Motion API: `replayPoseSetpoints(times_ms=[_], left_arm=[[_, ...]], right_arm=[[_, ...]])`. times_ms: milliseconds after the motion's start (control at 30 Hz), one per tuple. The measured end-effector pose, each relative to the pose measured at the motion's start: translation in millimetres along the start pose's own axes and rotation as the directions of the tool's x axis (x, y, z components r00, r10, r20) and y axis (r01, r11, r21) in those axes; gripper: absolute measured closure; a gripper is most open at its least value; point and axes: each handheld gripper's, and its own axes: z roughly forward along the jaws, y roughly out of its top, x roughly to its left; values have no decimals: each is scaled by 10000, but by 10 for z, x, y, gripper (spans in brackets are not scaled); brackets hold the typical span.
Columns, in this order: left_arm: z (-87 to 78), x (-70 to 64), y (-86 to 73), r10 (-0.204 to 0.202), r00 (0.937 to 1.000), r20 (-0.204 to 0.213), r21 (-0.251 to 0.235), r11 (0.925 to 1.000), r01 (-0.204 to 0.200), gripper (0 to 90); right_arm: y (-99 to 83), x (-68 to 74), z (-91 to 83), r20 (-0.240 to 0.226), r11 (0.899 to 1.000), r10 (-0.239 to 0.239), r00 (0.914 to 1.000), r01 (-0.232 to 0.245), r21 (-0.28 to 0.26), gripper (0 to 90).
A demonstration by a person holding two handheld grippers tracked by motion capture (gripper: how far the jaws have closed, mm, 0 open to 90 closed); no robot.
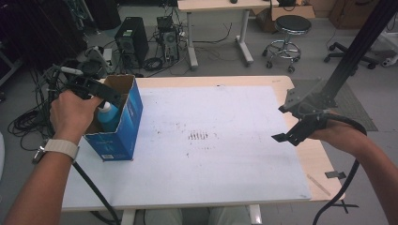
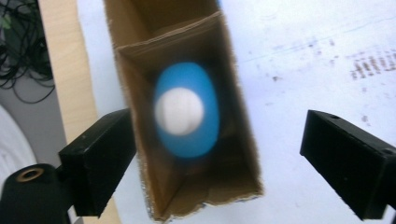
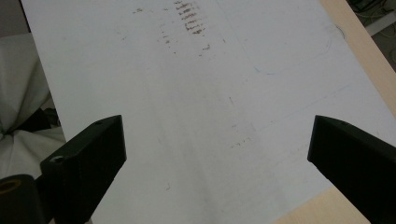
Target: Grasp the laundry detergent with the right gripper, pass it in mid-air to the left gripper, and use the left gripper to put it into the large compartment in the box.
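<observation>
Left gripper [image 1: 101, 93] sits above the open top of the box [image 1: 123, 123], held in the person's left hand [image 1: 70, 115]. In the left gripper view its jaws stand wide apart, one to each side of the box [image 2: 187, 116], gripping nothing; released.

The box is blue outside and brown cardboard inside. It stands upright at the left end of the white sheet [image 1: 211, 140] that covers most of the table [image 1: 309, 154], near the table's left edge.

A bottle [image 1: 109, 117] stands inside the box: blue body, white cap. In the left gripper view the bottle [image 2: 186, 111] is seen from straight above, cap toward the camera. It is blurred, so its exact shape is hard to make out; it looks oval. It is apart from both jaws.

Right gripper [image 1: 293, 131] hangs over the right edge of the table, well apart from the box. In the right gripper view its jaws are spread wide over the bare sheet [image 3: 196, 116], with nothing between them.

Faint dark scuff marks [image 1: 198, 136] lie near the middle of the sheet.
</observation>
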Motion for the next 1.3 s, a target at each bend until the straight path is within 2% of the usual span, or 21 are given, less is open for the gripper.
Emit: replayPoseSetpoints(times_ms=[167,400,667,767,900,967,1033,1200,1300], left_arm=[[-68,-93,10,243,9996,147,-132,9996,-241,94],[-150,-251,22,841,9960,301,-222,9963,-834,73],[-311,-509,71,1746,9839,372,-432,9840,-1729,61],[-358,-628,89,2112,9763,465,-490,9767,-2090,61],[-393,-786,114,2643,9623,636,-520,9639,-2613,61],[-414,-873,132,2915,9532,801,-521,9562,-2880,61],[-433,-941,152,3035,9484,923,-602,9524,-2989,61],[-431,-1101,216,3561,9281,1088,-492,9344,-3527,58],[-421,-1197,261,3879,9137,1211,-570,9217,-3838,58]], right_arm=[[-11,12,-15,14,10000,30,10000,-30,-5,41],[-31,19,-36,42,10000,89,10000,-89,29,41],[-23,34,-42,68,9999,99,9999,-99,72,41],[-9,40,-46,76,9999,77,9999,-78,67,41],[6,46,-52,87,10000,74,9999,-75,64,40],[7,47,-55,81,9999,79,9999,-79,78,40],[5,43,-53,79,9999,106,9999,-107,104,40],[13,42,-46,71,9998,147,9999,-148,95,41],[18,37,-35,49,9998,148,9999,-148,150,40]])
